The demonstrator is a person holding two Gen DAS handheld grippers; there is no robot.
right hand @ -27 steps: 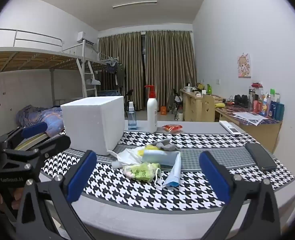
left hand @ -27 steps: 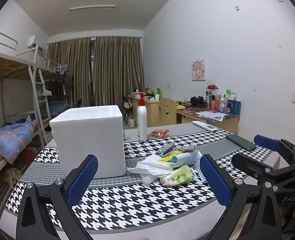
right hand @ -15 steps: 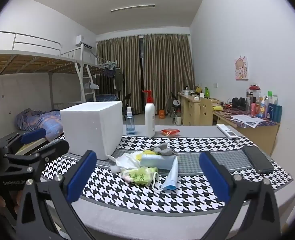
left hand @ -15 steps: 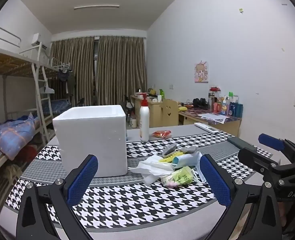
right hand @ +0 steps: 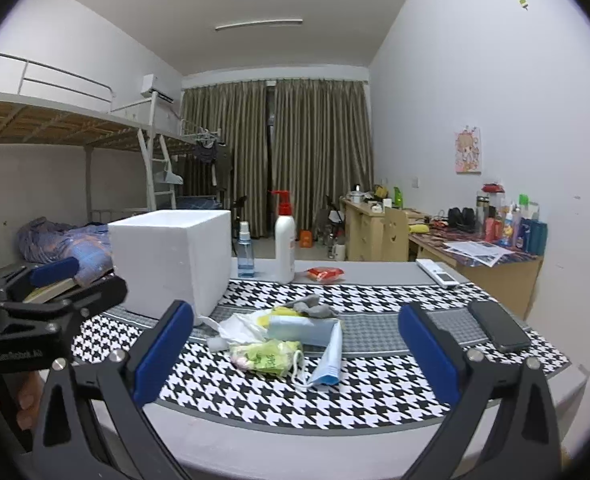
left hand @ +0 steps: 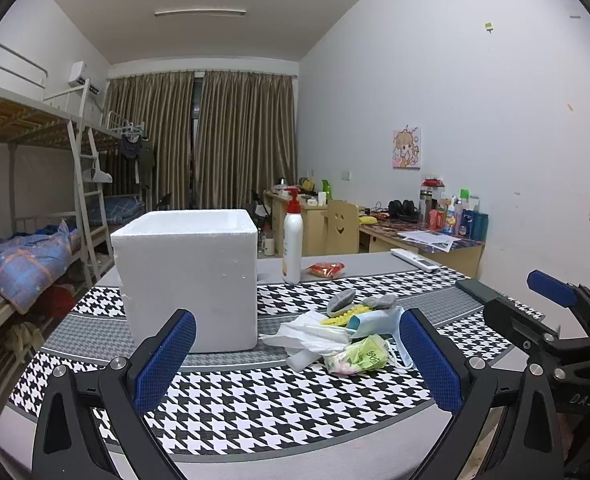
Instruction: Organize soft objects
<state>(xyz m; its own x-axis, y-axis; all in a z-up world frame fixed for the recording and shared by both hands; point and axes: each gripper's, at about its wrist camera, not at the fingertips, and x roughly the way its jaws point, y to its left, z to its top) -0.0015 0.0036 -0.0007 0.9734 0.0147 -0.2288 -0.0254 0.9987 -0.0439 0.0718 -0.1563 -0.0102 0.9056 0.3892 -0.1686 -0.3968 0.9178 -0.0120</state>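
Note:
A heap of soft things lies mid-table on the houndstooth mat: a green tissue pack, a blue face mask, a crumpled white plastic bag, grey cloth pieces and something yellow. A white foam box stands just left of the heap. My left gripper hovers open near the table's front edge, short of the heap. My right gripper is open too, facing the heap from the front right. Neither holds anything.
At the back stand a white pump bottle and a small blue spray bottle, with a red snack packet beside them. A dark phone and a white remote lie right. Bunk beds stand left, cluttered desks right.
Both views have shifted only slightly, and the left one has levelled out a little. The jaws stay wide. Nothing on the table has moved.

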